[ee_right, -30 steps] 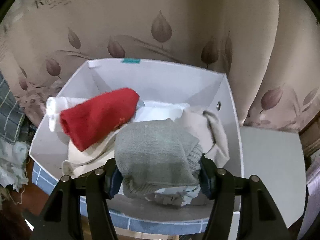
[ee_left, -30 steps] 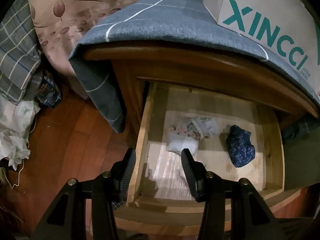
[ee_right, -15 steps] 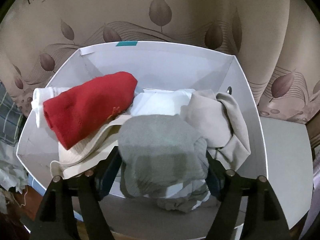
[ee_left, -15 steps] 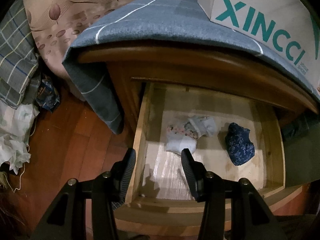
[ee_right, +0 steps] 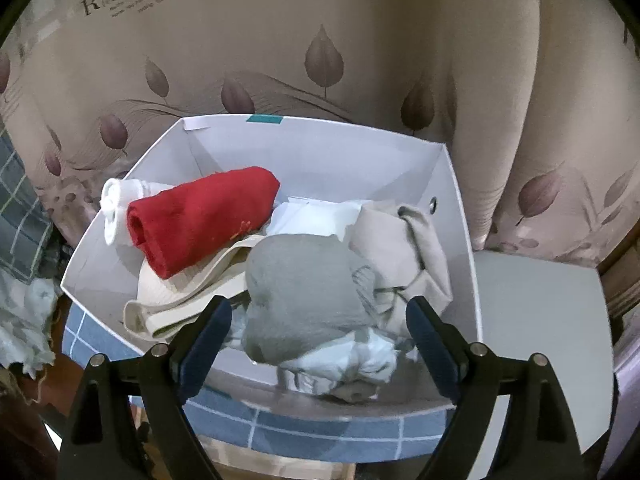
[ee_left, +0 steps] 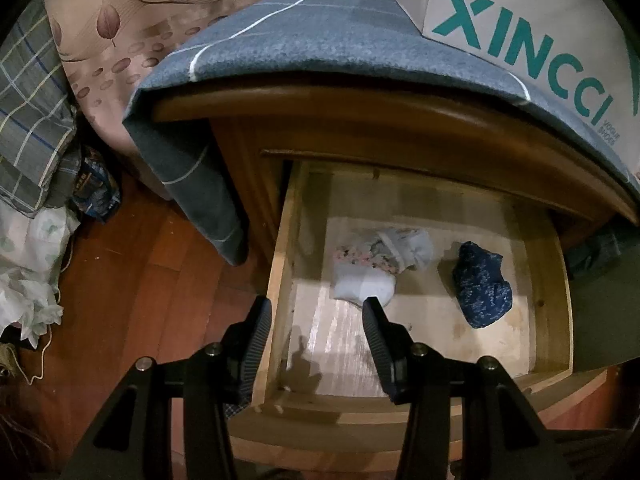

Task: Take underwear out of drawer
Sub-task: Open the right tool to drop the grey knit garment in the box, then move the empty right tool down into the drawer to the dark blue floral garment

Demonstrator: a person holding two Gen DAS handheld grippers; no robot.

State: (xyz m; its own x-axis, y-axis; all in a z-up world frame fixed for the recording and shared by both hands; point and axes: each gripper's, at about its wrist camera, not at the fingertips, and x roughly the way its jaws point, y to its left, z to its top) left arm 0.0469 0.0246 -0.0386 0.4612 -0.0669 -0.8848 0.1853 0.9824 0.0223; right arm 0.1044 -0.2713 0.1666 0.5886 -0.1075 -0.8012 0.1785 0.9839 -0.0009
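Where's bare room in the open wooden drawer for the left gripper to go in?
Bare floor of the wooden drawer lies along its near front, below the pale floral bundle and dark blue patterned piece, and behind them. Mid-drawer is crowded. The open left gripper straddles the drawer's left wall.

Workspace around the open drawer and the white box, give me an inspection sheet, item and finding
Surface: wooden drawer pulled open; blue cloth covers the nightstand top.
Job's things: floral bundle and dark blue bundle lie apart on the drawer floor; white box holds a grey piece, a red roll and beige pieces.
Clutter: plaid fabric and bags on the floor.
Grippers: left gripper open above the drawer's left edge, empty; right gripper open, over the box's near side.
Cables: nothing seen.
Surroundings: leaf-print curtain.
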